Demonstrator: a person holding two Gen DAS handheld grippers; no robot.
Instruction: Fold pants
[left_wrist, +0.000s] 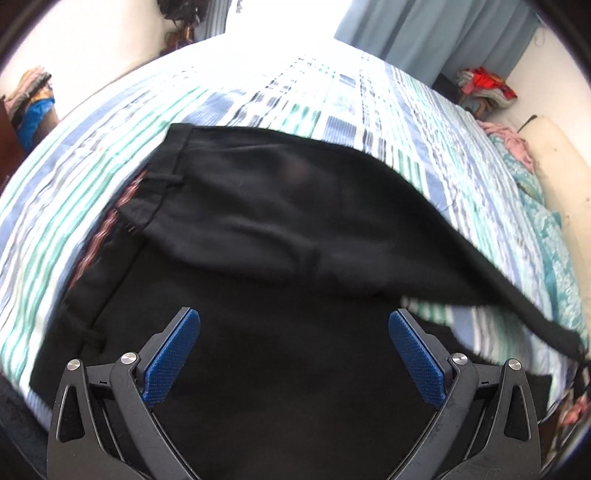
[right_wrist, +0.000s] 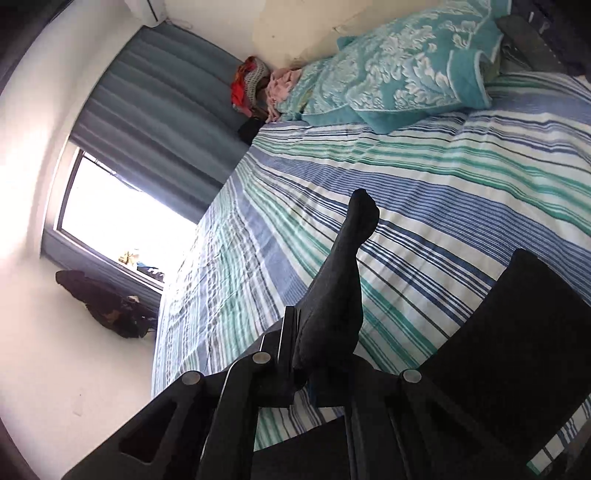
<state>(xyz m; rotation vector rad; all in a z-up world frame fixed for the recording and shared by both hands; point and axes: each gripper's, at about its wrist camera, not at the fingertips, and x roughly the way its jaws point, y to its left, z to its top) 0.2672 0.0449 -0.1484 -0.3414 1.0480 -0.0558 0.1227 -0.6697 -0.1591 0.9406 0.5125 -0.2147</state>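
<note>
Black woven trousers (left_wrist: 258, 206) are clamped by the right gripper (right_wrist: 321, 354), leg lifted off the striped bedsheet (right_wrist: 443, 177) for folding; left gripper (left_wrist: 294, 354) is held spread, empty.

striped bed (left_wrist: 332, 96), black pants (left_wrist: 258, 206), teal pillows (right_wrist: 399, 74)

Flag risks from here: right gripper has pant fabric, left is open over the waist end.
1. The right gripper is shut on only a narrow bunch of the black pants; the fabric could slip out mid-fold.
2. The left gripper hovers open, pinning nothing, so pulling the lifted leg may drag the waistband across the striped bedsheet.
3. The raised leg hangs twisted, so it may land creased rather than aligned.
</note>
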